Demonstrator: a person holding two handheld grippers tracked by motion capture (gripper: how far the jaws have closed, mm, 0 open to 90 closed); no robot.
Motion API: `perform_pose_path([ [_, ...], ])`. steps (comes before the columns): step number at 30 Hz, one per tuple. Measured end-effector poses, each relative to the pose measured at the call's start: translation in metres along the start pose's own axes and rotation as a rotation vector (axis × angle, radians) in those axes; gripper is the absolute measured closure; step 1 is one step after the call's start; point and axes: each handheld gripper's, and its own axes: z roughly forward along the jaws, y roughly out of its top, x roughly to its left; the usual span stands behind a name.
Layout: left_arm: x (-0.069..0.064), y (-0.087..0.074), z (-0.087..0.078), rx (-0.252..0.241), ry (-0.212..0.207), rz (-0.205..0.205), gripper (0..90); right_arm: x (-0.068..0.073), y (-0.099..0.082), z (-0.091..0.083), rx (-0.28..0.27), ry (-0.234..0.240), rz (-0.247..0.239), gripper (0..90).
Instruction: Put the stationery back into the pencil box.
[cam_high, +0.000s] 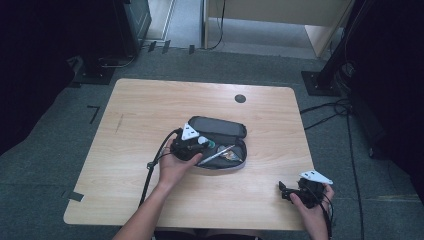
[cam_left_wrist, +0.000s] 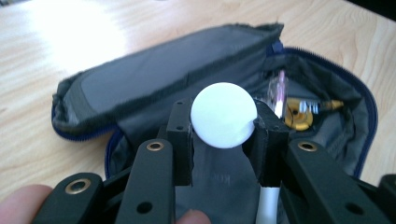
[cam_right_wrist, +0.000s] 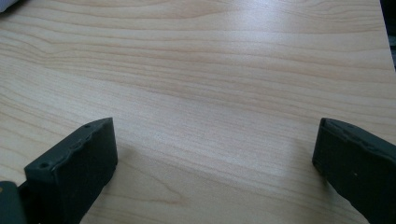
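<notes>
1. The wooden table (cam_high: 150, 110) fills the middle of the high view, lit brightest in the upper left of the left gripper view.
2. An unzipped dark pencil case (cam_high: 220, 129) lies at the centre of the table, its flap (cam_left_wrist: 154, 77) folded back toward the upper left of the left gripper view.
3. The left gripper (cam_high: 200, 142) sits at the case's left end in the high view, clenched on a white ball (cam_left_wrist: 224, 115) – the ball is pinched between both pads, centre frame, right above the open case.
4. The right gripper (cam_high: 286, 192) rests at the lower right of the high view, well apart from the case; its jaws stand wide with bare table between them.
5. Inside the case, right of centre, lie a clear pen (cam_left_wrist: 279, 91) and a gold-coloured round piece (cam_left_wrist: 299, 119) – a silver pen (cam_high: 217, 154) slants across the case in the high view.
</notes>
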Motion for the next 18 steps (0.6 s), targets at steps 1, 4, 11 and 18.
perform_pose_path([
  [1, 0.002, -0.001, -0.002, 0.01, -0.005, 0.006, 66.0, 0.0, 0.0, 0.0, 0.0, 0.0, -0.001, 0.0],
  [4, 0.006, -0.006, -0.005, 0.032, -0.023, -0.008, 65.8, 0.0, 0.0, 0.0, 0.0, -0.002, -0.001, 0.0],
  [11, 0.013, -0.021, -0.011, 0.103, -0.059, -0.005, 65.5, 0.001, 0.0, 0.0, 0.0, -0.004, 0.004, 0.0],
  [18, 0.012, -0.029, -0.008, 0.14, -0.064, -0.014, 63.4, 0.001, 0.0, 0.0, 0.0, -0.003, 0.004, 0.0],
])
